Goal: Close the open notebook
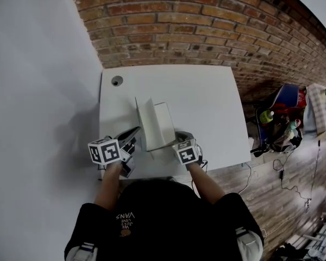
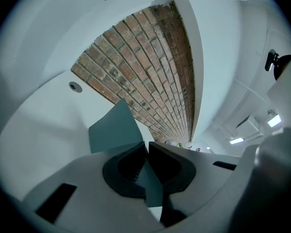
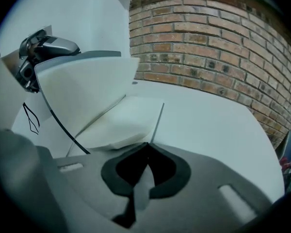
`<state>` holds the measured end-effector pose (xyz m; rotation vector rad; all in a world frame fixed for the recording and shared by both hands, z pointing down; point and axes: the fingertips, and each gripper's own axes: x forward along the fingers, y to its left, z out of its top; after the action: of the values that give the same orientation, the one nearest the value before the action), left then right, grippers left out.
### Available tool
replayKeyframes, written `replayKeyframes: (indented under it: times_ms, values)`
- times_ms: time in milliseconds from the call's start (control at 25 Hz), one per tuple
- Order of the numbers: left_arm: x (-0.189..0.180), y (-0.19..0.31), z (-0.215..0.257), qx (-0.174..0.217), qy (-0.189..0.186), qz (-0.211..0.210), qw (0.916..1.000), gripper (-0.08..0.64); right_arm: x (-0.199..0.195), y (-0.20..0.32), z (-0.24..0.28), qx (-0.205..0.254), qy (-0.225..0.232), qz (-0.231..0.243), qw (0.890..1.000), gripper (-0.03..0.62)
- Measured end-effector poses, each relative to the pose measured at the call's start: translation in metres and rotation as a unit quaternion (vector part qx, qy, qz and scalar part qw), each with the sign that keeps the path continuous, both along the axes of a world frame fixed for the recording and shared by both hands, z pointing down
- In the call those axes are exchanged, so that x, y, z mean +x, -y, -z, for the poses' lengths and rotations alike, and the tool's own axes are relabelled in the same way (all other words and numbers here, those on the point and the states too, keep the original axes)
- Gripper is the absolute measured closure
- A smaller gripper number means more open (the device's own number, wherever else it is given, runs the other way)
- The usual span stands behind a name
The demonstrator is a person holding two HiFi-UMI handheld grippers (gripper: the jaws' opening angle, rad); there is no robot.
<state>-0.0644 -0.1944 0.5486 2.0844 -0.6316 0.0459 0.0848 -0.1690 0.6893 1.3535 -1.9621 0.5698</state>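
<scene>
The notebook [image 1: 155, 125] lies half open on the white table [image 1: 206, 102], close to its near edge. Its left cover [image 1: 143, 118] stands raised and leans over the white pages [image 3: 121, 120]. My left gripper [image 1: 135, 132] is shut on that cover's near edge; in the left gripper view the grey-green cover [image 2: 114, 127] runs up from between the pads of the left gripper [image 2: 146, 147]. My right gripper [image 1: 179, 136] is shut on the thin edge of the right cover [image 3: 157, 118], which enters the right gripper [image 3: 146, 147] between its pads. The raised cover [image 3: 82, 86] fills the left of the right gripper view.
A round cable hole [image 1: 117, 81] sits at the table's far left corner. A brick wall [image 1: 206, 26] stands behind the table, a white wall [image 1: 38, 91] to its left. Bags and bottles [image 1: 285, 118] crowd the wooden floor at the right.
</scene>
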Motion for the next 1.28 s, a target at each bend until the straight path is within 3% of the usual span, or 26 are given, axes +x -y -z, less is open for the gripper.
replayKeyframes:
  times_ms: [440,1280]
  values:
    - [0.017,0.000,0.001,0.006,-0.004,-0.013,0.9999,0.526,0.016,-0.012,-0.003,-0.002,-0.016,-0.002,1.000,0.594]
    - [0.065,-0.007,-0.004,0.036,0.014,-0.074,0.9965,0.526,0.040,-0.022,0.015,0.015,0.010,-0.047,0.999,0.594]
